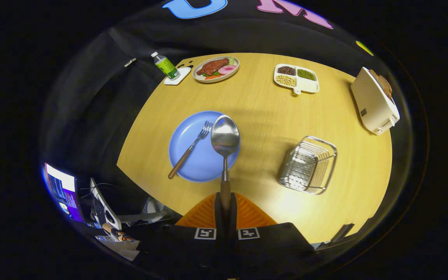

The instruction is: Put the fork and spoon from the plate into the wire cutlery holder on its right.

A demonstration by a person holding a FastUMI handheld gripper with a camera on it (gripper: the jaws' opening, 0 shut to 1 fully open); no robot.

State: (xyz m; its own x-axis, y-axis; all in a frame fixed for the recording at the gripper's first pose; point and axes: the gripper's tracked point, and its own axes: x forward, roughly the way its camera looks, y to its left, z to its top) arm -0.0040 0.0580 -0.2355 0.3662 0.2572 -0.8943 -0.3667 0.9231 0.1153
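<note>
Clamped by its handle between the closed fingers of the gripper (224,212), the spoon (225,137) is best carried level to the wire holder (308,165) (fork (191,148) on plate (193,163)), then lowered bowl-first.

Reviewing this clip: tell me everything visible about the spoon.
The spoon has a shiny metal bowl and neck and a brown, wood-looking handle. It is clamped by that handle between the gripper's orange fingers, pointing straight ahead, bowl facing the camera, apparently lifted over the blue plate's right rim.
</note>
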